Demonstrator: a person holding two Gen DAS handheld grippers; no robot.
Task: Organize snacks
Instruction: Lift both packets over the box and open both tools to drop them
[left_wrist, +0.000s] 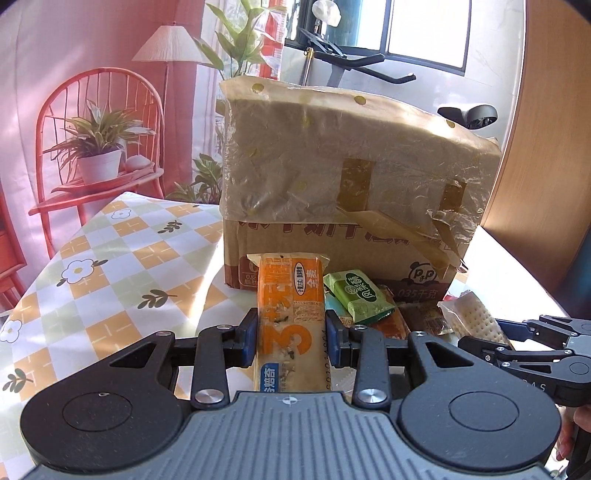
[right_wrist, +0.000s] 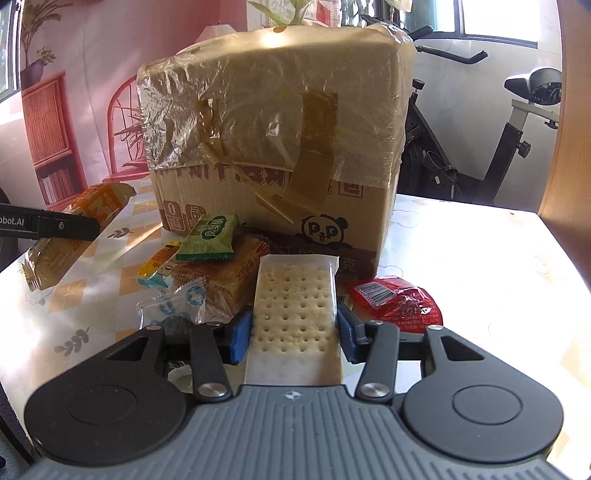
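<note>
The left gripper (left_wrist: 291, 341) has its blue pads clamped on an orange cracker packet (left_wrist: 290, 325), which stands lengthwise between the jaws. The right gripper (right_wrist: 294, 332) is clamped on a clear-wrapped perforated cracker (right_wrist: 295, 317). Just beyond the right jaws lies a snack pile: a green packet (right_wrist: 210, 238) atop a bread packet (right_wrist: 229, 280), with a red packet (right_wrist: 399, 299) to the right. Farther ahead stands a taped cardboard box (right_wrist: 273, 122) on the checked tablecloth (left_wrist: 110, 243).
</note>
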